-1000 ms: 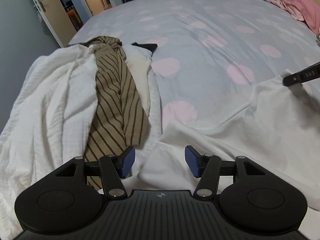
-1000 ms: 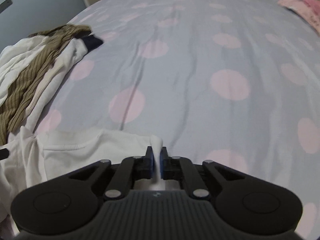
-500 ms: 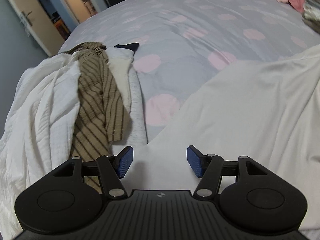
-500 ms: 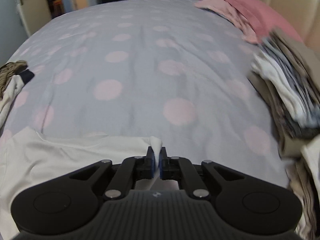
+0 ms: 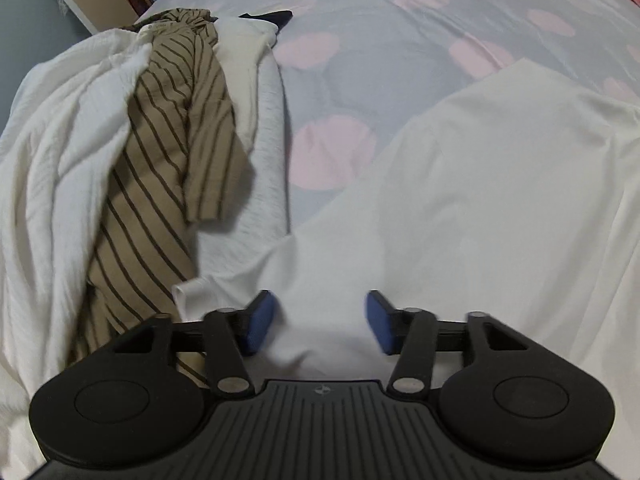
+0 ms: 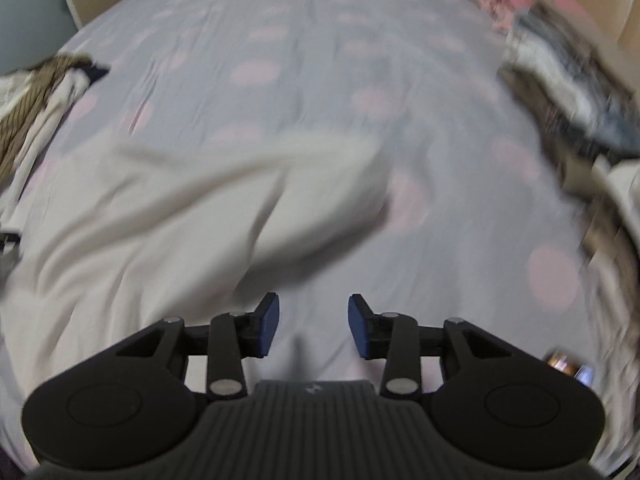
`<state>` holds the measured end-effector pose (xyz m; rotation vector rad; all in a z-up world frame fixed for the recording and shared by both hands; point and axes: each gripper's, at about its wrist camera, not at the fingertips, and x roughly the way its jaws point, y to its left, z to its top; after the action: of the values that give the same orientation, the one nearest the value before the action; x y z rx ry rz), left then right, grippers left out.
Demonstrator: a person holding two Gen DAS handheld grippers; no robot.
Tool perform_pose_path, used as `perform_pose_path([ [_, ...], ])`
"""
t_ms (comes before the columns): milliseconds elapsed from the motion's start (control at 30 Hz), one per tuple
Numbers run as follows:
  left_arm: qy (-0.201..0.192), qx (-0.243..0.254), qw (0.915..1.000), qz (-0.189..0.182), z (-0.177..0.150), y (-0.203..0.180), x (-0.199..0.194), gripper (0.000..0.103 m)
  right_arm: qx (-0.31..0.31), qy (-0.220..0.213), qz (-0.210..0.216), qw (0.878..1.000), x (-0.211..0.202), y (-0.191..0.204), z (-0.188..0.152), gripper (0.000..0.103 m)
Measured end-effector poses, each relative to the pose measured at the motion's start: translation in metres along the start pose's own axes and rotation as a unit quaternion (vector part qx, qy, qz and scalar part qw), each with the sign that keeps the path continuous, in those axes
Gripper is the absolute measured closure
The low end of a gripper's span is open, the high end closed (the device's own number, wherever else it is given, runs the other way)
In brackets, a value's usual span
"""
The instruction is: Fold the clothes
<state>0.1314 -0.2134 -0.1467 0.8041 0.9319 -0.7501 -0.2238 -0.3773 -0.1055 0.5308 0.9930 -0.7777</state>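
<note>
Left wrist view: the left hand-held gripper [image 5: 318, 322], its jaws just closing but not yet pinching, straddles the white garment [image 5: 480, 200] spread on the dotted bed [image 5: 400, 40], beside a striped shirt [image 5: 172, 152]. Right wrist view: the right hand-held gripper [image 6: 313, 326] has just been opening and holds nothing, the white garment [image 6: 180, 220] lying ahead to its left.

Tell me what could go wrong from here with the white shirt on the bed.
1. The right gripper has just been opening, with nothing between its pads; the white shirt lies rumpled, so a fold started now may set creases.
2. The left gripper has been closing over a raised fold of shirt; it may pinch several layers.
3. The striped garment lies close beside the shirt's edge and could get dragged along.
</note>
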Motion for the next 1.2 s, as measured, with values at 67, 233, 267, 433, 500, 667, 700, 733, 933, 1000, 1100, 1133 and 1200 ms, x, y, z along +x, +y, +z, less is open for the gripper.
perform_pose_path([
  [67, 0.005, -0.004, 0.9999, -0.01, -0.001, -0.004, -0.002, 0.088, 0.004, 0.006, 0.013, 1.0, 0.004, 0.01, -0.014, 0.061],
  [233, 0.007, -0.025, 0.9988, -0.041, -0.005, -0.011, -0.014, 0.1, -0.011, 0.001, 0.031, 0.999, 0.004, 0.031, -0.035, 0.061],
  [267, 0.002, -0.031, 0.9981, -0.054, -0.007, -0.012, -0.02, 0.1, -0.02, -0.004, 0.03, 0.999, 0.002, 0.033, -0.035, 0.061],
  [433, -0.034, -0.027, 0.9939, -0.101, -0.013, -0.029, -0.056, 0.1, -0.023, -0.017, 0.027, 0.999, -0.005, 0.03, -0.034, 0.061],
  [500, -0.045, -0.02, 0.9929, -0.108, -0.015, -0.036, -0.069, 0.099, -0.024, -0.015, 0.032, 0.999, -0.004, 0.03, -0.033, 0.061],
  [667, -0.066, -0.034, 0.9904, -0.116, -0.022, -0.04, -0.087, 0.075, -0.041, -0.012, 0.039, 0.998, -0.004, 0.038, -0.037, 0.06],
  [700, -0.072, -0.033, 0.9903, -0.115, -0.023, -0.041, -0.089, 0.052, -0.044, -0.012, 0.041, 0.998, -0.004, 0.038, -0.037, 0.059],
  [733, -0.078, -0.03, 0.9905, -0.109, -0.024, -0.042, -0.089, 0.039, -0.046, -0.012, 0.041, 0.998, -0.005, 0.039, -0.037, 0.058],
  [933, -0.072, -0.031, 0.9945, -0.07, -0.031, -0.039, -0.074, 0.039, -0.047, -0.01, 0.043, 0.998, -0.004, 0.039, -0.038, 0.054],
  [1000, -0.066, -0.048, 0.9941, -0.071, -0.033, -0.034, -0.065, 0.038, -0.049, -0.008, 0.043, 0.998, -0.002, 0.04, -0.038, 0.054],
  [1100, -0.041, -0.069, 0.9935, -0.081, -0.035, -0.029, -0.048, 0.038, -0.052, -0.003, 0.042, 0.998, 0.002, 0.041, -0.037, 0.054],
  [1133, -0.033, -0.075, 0.9933, -0.082, -0.035, -0.028, -0.041, 0.038, -0.052, -0.002, 0.042, 0.998, 0.004, 0.041, -0.036, 0.054],
  [1200, -0.019, -0.087, 0.9926, -0.083, -0.036, -0.026, -0.028, 0.038, -0.054, 0.0, 0.043, 0.998, 0.006, 0.043, -0.035, 0.054],
])
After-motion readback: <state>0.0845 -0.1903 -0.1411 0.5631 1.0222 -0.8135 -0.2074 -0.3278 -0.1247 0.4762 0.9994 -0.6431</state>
